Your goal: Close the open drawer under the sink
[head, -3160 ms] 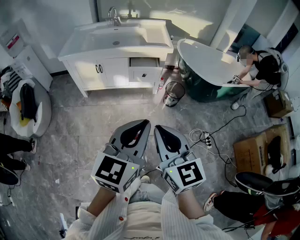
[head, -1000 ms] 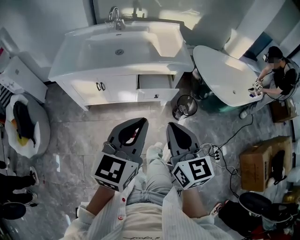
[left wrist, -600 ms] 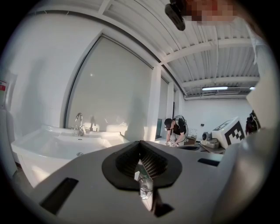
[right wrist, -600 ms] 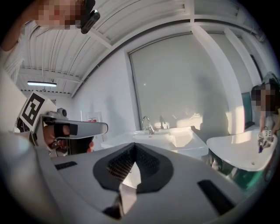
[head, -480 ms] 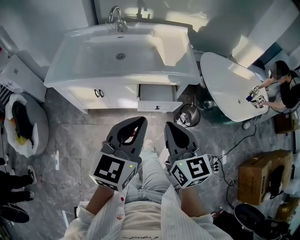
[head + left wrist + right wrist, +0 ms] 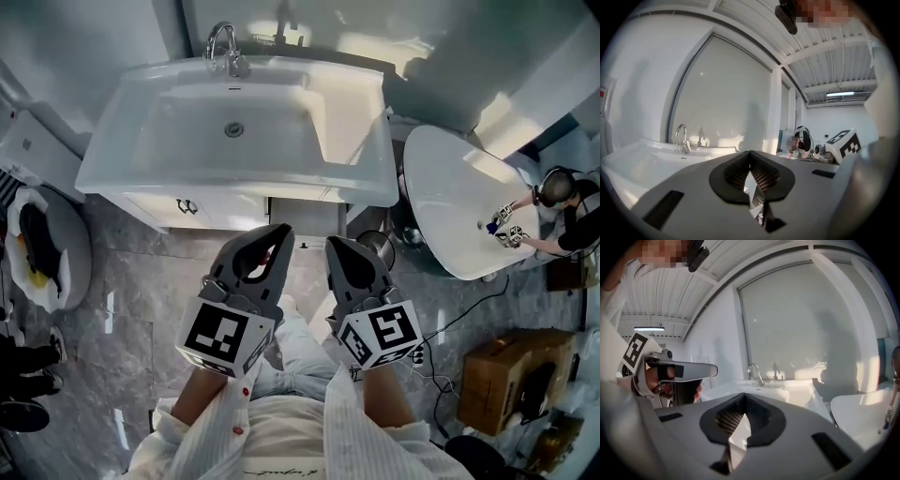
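Observation:
In the head view the white vanity with its sink [image 6: 234, 131] and faucet [image 6: 220, 42] fills the top. Below the counter's front edge, right of the cabinet door handles [image 6: 186, 205], the open drawer [image 6: 314, 217] juts out, partly hidden by the counter and my grippers. My left gripper [image 6: 279, 231] and right gripper [image 6: 336, 244] hang side by side just short of the drawer, both shut with nothing held. In the left gripper view the jaw tips [image 6: 750, 153] meet, with the sink [image 6: 656, 161] to the left. In the right gripper view the tips [image 6: 743, 397] meet below the faucet [image 6: 754, 373].
A white bathtub [image 6: 459, 202] stands right of the vanity, with a person [image 6: 562, 202] at its far side. A wire bin [image 6: 377, 246] sits between vanity and tub. A cardboard box [image 6: 497, 375] and cable lie at right; a round seat [image 6: 42, 248] at left.
The vanity has come much closer and larger in the head view. The drawer now lies just ahead of the gripper tips. Both grippers stay shut, side by side.

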`<state>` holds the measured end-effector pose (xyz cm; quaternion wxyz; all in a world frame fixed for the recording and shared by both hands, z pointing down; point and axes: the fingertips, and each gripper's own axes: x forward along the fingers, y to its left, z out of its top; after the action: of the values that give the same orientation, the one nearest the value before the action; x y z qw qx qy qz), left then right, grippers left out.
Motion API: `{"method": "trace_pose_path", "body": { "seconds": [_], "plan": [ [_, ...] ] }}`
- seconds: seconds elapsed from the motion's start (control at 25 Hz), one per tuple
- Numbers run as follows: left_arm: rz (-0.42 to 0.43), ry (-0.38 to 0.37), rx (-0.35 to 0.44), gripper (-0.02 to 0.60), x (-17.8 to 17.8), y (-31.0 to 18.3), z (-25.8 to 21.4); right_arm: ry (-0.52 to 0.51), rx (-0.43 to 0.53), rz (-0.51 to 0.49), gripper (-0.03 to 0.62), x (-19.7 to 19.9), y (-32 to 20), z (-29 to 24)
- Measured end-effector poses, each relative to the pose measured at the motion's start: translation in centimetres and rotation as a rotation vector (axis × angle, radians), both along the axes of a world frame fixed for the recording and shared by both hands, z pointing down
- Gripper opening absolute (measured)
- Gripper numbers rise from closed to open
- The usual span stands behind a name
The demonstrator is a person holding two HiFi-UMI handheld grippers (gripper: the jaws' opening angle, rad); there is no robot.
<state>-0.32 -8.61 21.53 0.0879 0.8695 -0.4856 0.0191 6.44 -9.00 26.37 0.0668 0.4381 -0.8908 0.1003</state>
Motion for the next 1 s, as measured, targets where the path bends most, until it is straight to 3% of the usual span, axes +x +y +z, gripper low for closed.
{"method": "trace_pose_path", "body": {
  "seconds": [0.36,1.0],
  "plan": [
    [-0.011,0.006,-0.008,0.015,0.9,-4.0,0.7,0.020,-0.007,-0.031,0.009,0.4,-4.0,0.4],
    [0.016,0.008,-0.098,0.015,-1.4,-6.0,4.7,0.030,-0.068,0.055,0.009,-0.9,-5.5,3.2]
  ]
}}
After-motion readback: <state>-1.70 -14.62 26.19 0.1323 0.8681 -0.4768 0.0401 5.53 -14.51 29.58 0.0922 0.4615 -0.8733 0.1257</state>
